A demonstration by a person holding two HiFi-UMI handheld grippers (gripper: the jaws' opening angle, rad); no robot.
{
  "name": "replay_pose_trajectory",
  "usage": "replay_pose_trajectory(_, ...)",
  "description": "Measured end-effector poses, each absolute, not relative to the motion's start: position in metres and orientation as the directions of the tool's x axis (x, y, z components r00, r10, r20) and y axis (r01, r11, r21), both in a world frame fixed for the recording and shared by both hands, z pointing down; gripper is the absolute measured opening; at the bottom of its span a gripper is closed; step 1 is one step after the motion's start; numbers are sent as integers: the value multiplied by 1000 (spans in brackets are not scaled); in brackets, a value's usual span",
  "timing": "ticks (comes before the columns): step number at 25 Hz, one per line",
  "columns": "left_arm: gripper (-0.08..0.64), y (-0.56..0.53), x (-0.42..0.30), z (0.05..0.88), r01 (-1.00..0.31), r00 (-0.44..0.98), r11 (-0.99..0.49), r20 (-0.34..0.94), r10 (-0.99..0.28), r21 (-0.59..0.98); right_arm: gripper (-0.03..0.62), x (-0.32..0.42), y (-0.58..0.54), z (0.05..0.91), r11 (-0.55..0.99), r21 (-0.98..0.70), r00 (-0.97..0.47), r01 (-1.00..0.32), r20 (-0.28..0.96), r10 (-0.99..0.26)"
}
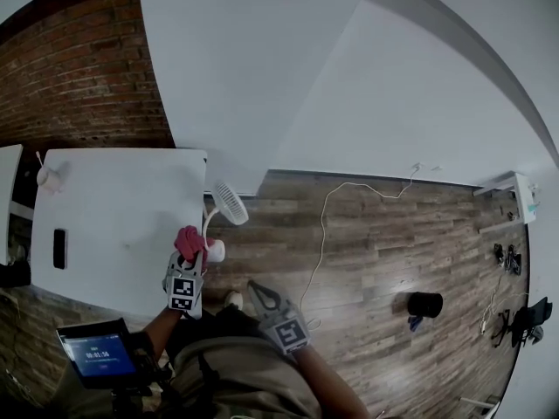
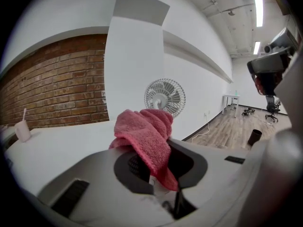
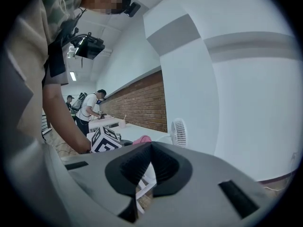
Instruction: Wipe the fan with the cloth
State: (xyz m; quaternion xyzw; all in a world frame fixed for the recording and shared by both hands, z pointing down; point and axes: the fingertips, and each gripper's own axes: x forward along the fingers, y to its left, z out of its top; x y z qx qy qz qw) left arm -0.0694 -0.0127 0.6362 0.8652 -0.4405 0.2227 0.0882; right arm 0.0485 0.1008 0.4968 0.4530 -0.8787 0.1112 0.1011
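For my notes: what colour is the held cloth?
The cloth is pinkish red, clearest in the left gripper view.

My left tool [image 1: 194,262] and right tool [image 1: 257,288] have grey bodies, each topped by a white cube [image 1: 182,293] with black square markers. I wear an olive-tan shirt [image 1: 249,378] crossed by dark straps [image 1: 208,372].

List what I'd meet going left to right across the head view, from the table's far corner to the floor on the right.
Cup with a straw → pink cloth → white desk fan → white cable on the floor → black bin → office chair.
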Motion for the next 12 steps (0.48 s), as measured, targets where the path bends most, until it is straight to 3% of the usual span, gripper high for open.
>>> replay_pose_trajectory(12, 74, -3, -79, 660, -743, 513, -647, 475, -715, -172, 3, 59, 113, 494, 511, -106, -517, -853, 305, -800)
